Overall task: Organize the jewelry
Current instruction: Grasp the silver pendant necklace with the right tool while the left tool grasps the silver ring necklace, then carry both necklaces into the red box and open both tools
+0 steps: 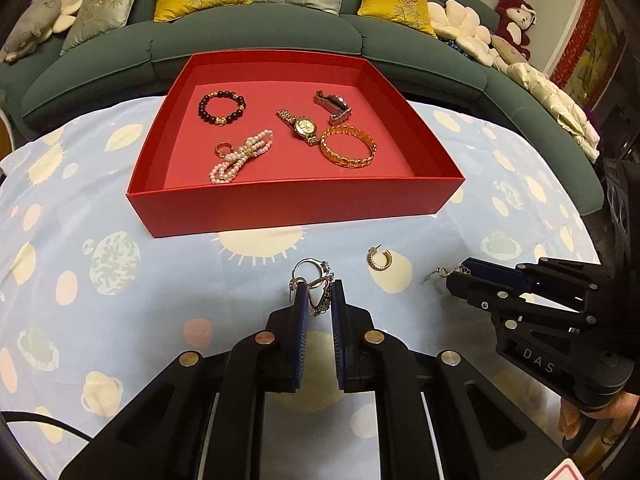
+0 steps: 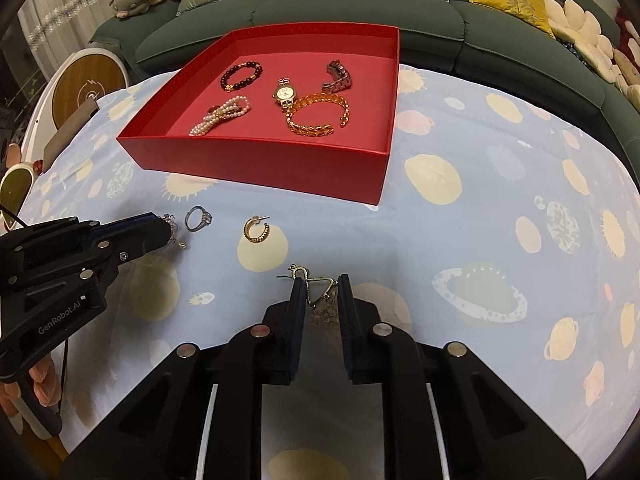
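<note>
Nearest, the left gripper [image 1: 319, 298] has its fingers narrowed round a silver earring [image 1: 320, 294], the right gripper [image 2: 319, 294] round a gold earring [image 2: 316, 284]; whether either pinches yet, I cannot tell. A ring [image 2: 197, 218] and hoop earring [image 2: 256, 229] lie beyond on the cloth [image 2: 460, 220]; next, I judge, each catch goes forward into the red tray [image 2: 256, 160].

dangling earring [image 2: 322, 300] half hidden between pads, sofa [image 1: 256, 36] cut off
</note>
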Available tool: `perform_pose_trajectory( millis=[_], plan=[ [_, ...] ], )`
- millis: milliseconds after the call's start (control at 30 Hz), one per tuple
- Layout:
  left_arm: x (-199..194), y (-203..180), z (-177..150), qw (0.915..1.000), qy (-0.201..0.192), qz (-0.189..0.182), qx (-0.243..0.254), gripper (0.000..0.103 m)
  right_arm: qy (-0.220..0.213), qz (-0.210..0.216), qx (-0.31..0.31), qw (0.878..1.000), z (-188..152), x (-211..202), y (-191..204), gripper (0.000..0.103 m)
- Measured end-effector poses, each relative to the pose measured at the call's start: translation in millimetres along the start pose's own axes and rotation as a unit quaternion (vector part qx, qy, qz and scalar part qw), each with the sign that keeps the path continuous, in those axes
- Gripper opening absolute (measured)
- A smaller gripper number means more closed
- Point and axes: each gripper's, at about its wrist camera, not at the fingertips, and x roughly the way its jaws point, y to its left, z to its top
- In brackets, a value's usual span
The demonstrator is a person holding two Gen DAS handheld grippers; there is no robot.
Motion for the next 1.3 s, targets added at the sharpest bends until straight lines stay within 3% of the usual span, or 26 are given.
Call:
perform_pose_trajectory(
  millis=[167, 200, 733, 1100, 1300],
  plan=[
    [-17, 4, 4, 0.9997, -0.017, -0.017, -0.01, 0.009, -0.014, 0.011, 0.003, 1.0, 2, -12, 5, 0.016],
    [-21, 3, 5, 0.9995, -0.023, -0.021, -0.01, 0.003, -0.019, 0.014, 0.005, 1.0, 3, -16, 5, 0.016],
    [-68, 14, 23, 0.9947, -0.088, -0.05, -0.02, 0.003, -0.091, 0.048, 0.024, 0.994, 27, -63, 24, 0.016],
    [-100, 34, 59, 0.9888, -0.139, -0.04, -0.035, 0.003, -0.146, 0.054, 0.051, 0.987, 64, -84, 27, 0.016],
    [-94, 52, 84, 0.9887, -0.142, -0.023, -0.042, 0.003, -0.158, 0.052, 0.055, 0.985, 91, -80, 26, 0.016]
  ],
)
